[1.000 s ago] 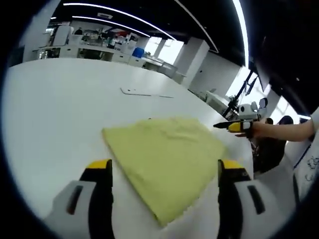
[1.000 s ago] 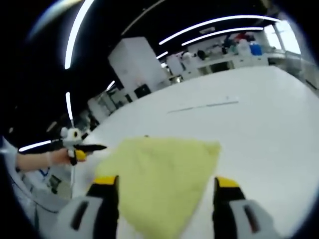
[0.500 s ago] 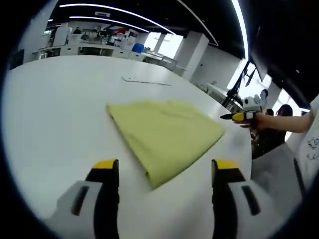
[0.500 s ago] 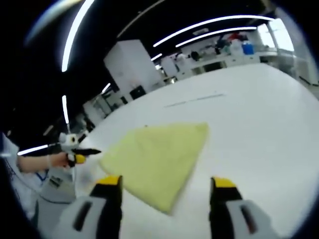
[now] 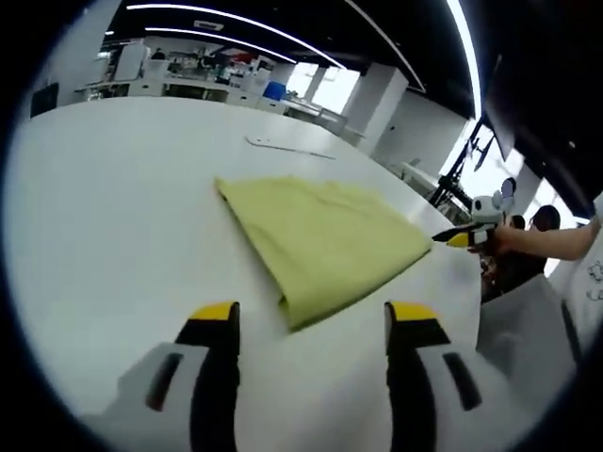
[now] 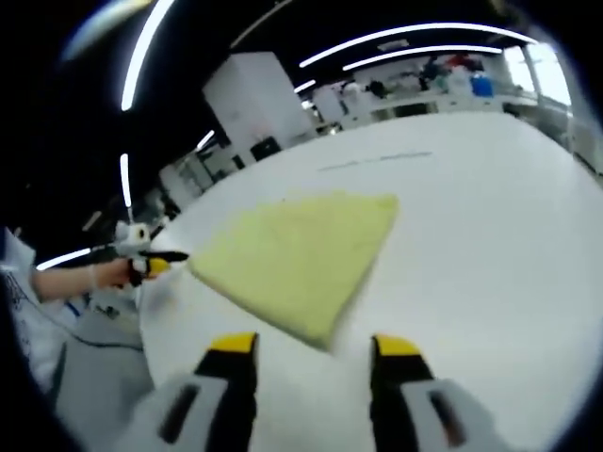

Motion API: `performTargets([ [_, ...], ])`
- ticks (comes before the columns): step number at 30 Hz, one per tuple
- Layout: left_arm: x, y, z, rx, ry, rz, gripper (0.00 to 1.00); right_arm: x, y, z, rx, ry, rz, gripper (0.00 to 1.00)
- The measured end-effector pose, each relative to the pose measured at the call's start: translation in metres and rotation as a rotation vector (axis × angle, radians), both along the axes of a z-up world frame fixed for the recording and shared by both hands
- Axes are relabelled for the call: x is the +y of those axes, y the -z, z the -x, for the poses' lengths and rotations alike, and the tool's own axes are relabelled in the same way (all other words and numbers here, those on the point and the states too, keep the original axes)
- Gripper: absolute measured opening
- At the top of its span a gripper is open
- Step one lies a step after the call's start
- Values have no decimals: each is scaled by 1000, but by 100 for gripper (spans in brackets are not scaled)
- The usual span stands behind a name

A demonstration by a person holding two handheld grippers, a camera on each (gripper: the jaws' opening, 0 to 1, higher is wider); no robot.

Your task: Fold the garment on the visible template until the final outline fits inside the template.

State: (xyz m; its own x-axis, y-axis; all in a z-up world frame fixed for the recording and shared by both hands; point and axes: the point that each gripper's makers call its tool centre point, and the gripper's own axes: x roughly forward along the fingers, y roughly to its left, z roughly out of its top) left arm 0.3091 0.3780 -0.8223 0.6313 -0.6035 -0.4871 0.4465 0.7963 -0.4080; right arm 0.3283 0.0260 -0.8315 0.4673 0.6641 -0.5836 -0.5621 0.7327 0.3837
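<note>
- Yellow-tipped jaws of my left gripper (image 5: 306, 325) rise at the bottom of the left gripper view, spread apart with bare table between them and nothing held.
- Just past those tips I see the near corner of the folded yellow-green garment (image 5: 322, 235), lying flat on the white table (image 5: 104, 217); the tips are clear of the cloth.
- In the right gripper view my right gripper (image 6: 311, 348) also stands with its jaws parted and empty, the tips near the closest folded edge of the garment (image 6: 300, 252) but not touching it.
- From here the garment reads as a rough four-sided shape, one pointed corner aimed away across the table (image 6: 490, 226).
- Beyond the cloth I make out a thin dark line (image 5: 287, 148) on the tabletop; in the right gripper view the same faint line (image 6: 377, 160) lies well past the garment.
- Off the table's edge, my right gripper (image 5: 468, 235) enters the left gripper view from the right, held in a hand (image 5: 513, 241).
- My left gripper (image 6: 155, 260) shows likewise at the left of the right gripper view; I cannot tell how its jaws stand from there.
- Farthest off I see white benches and ceiling light strips.
</note>
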Motion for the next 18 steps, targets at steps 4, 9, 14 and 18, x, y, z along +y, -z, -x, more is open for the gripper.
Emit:
performTargets([
  [4,1,2,-1,-8,-10,-8,52,3,4,1,3,-13,7,35],
  [9,3,6,-3,2,-29,-4,45,4,2,0,-14,-23,13,27],
  [14,4,9,-8,8,-30,-5,38,3,-2,-4,-29,-20,8,15],
  [18,4,10,-9,14,-36,-17,37,3,-1,-5,-22,-21,2,9],
])
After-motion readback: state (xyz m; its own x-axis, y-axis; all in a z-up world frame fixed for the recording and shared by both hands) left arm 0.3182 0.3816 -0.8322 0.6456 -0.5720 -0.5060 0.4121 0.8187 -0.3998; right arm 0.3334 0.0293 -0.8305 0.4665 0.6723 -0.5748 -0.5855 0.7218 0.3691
